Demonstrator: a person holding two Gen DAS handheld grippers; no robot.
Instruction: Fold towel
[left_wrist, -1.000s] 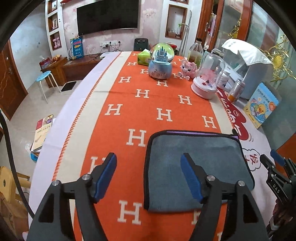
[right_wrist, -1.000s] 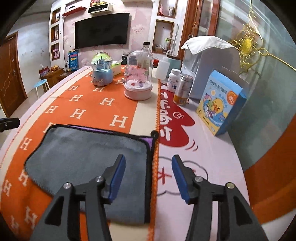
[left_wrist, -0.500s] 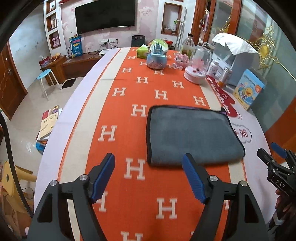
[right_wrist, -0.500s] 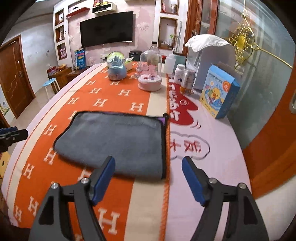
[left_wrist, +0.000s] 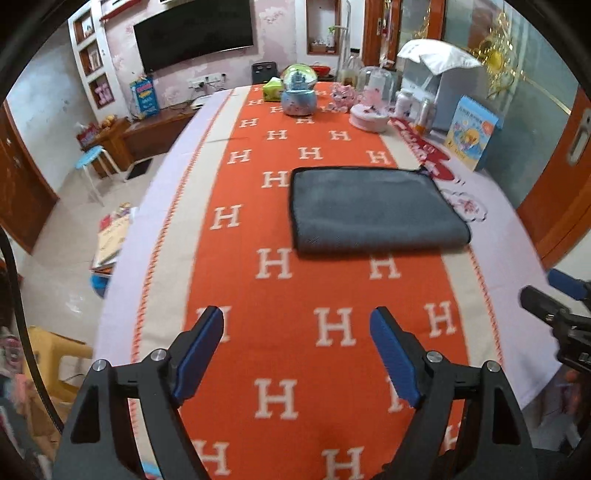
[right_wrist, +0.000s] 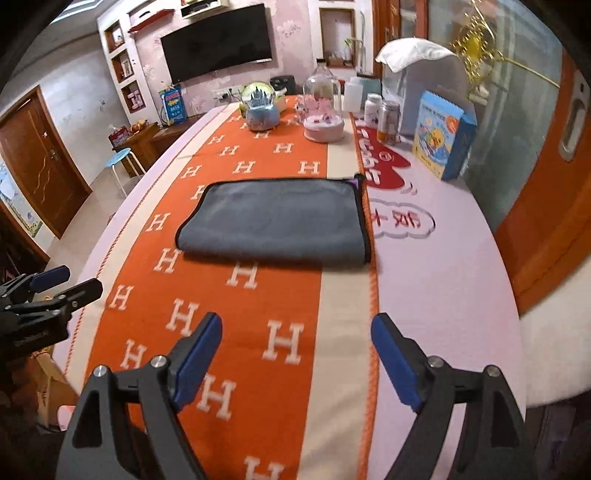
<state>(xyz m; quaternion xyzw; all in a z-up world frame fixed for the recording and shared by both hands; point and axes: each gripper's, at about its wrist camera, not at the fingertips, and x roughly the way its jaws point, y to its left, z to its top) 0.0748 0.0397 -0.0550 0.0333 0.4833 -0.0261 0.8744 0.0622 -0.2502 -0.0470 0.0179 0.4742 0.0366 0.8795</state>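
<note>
- Grey microfibre towel (left_wrist: 373, 208) with black edging lies folded into a flat rectangle on the orange blanket with white H letters (left_wrist: 273, 266); a sliver of purple shows at its far right corner in the right wrist view (right_wrist: 273, 221).
- Towel sits toward the right side of the orange field, its right edge along the blanket's cream border, next to the red-and-white printed patch on the pale lilac tablecloth (right_wrist: 443, 280).
- Left gripper (left_wrist: 297, 347): blue-padded fingers spread wide, nothing between them; it hangs over the blanket, well apart from the towel's near edge.
- Right gripper (right_wrist: 295, 347): fingers likewise spread wide and empty, over the blanket's cream border, well short of the towel.
- Each gripper appears at the edge of the other's view, off to the side near the table edge.
- Far end of table: blue snow globe with a castle inside (left_wrist: 297, 94), clear glass dome on a pink base (right_wrist: 323, 110), green tissue box (left_wrist: 272, 88), white pill bottle (right_wrist: 373, 110), blue children's book box with a yellow duck (right_wrist: 441, 136) standing upright at the right side.
- Background: black wall-mounted television (left_wrist: 194, 37); blue round stool (left_wrist: 90, 157) on the floor at left.
- Both frames are slightly motion-blurred.
</note>
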